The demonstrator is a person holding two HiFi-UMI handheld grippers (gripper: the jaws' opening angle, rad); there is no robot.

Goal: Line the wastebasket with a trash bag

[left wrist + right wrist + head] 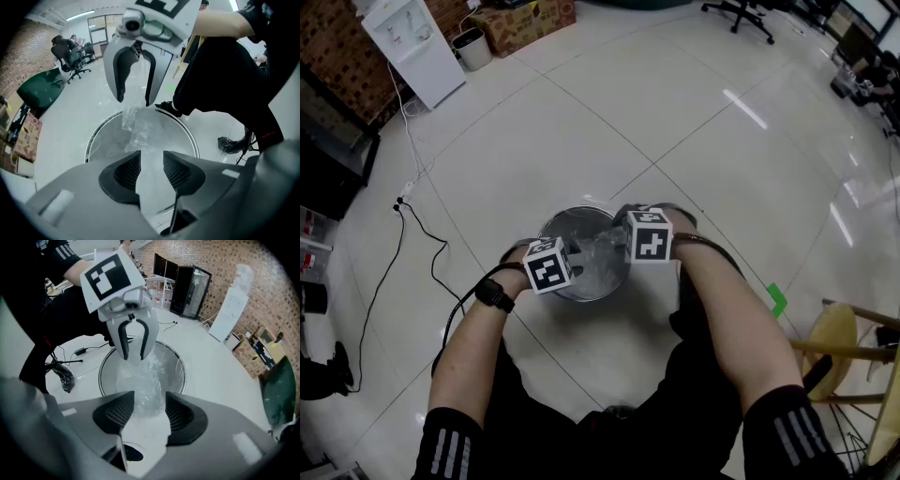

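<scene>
While the left claw (151, 158) and right claw (150, 401) each pinch bunched film of the clear trash bag (143, 373), hanging mid-frame over the basket, I'd say draw them apart to find the mouth before lowering. Just below, the steel wastebasket (558, 221) stands not yet lined on the tiled floor (694, 122).

an open-plan office or lab space: pale glossy floor tiles (609, 103) run to a brick wall (328, 80) at far left, with a water dispenser (412, 47), a cardboard box (525, 23) and rolling office chairs (741, 14) far right.
</scene>
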